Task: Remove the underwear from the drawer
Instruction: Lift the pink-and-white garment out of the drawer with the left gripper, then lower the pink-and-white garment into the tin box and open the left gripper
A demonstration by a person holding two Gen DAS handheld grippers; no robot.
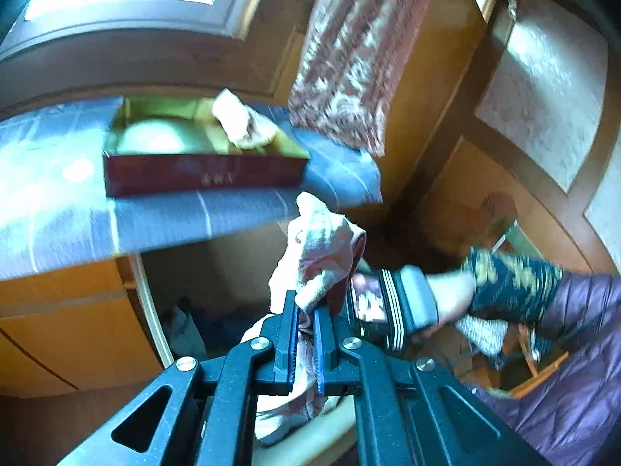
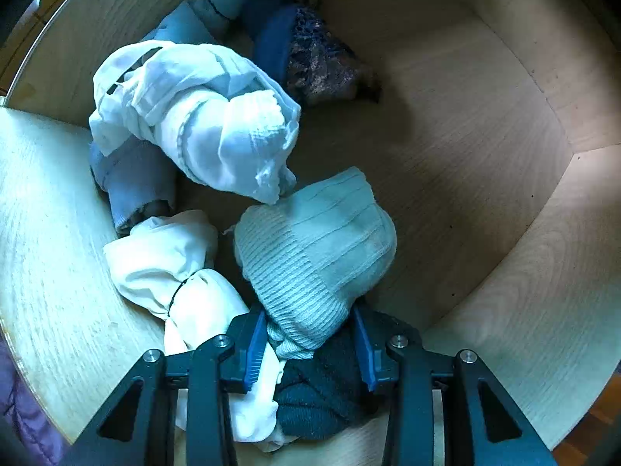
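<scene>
a: pale pink fabric, soft and limp. left gripper [image 1: 306, 334] has its jaws pressed onto a bunched pink garment [image 1: 318, 252], which hangs out of them, up clear of the drawer and below the edge of the cloth-covered table [image 1: 58, 209].

b: right side?

a: right gripper [image 2: 308, 349] is down inside the drawer [image 2: 485, 124], jaws spread either side of a ribbed mint bundle [image 2: 316, 248]. pads look near it but i can't tell if they bite yet.

b: handling?

a: all light, floppy, not fragile. my read: pinch a thick fold or the rolled cuff, not a loose edge, else it slides out or unrolls. the ribbed knit should grip fine on the blue pads.

b: count in the drawer?

a: right wrist view, roughly six bundles: one white knotted roll [image 2: 194, 116], one cream roll [image 2: 167, 264], one mint, one dark knit [image 2: 322, 396] under the gripper, one blue-and-lace piece [image 2: 306, 50], plus pale blue pieces at the left and top that i can't split apart. which are underwear and which socks, can't say for certain.

b: elsewhere?

a: one red box [image 1: 202, 171] on the table with one pinkish piece [image 1: 240, 120] in it. person's sleeve [image 1: 512, 283] reaches toward the drawer.
</scene>
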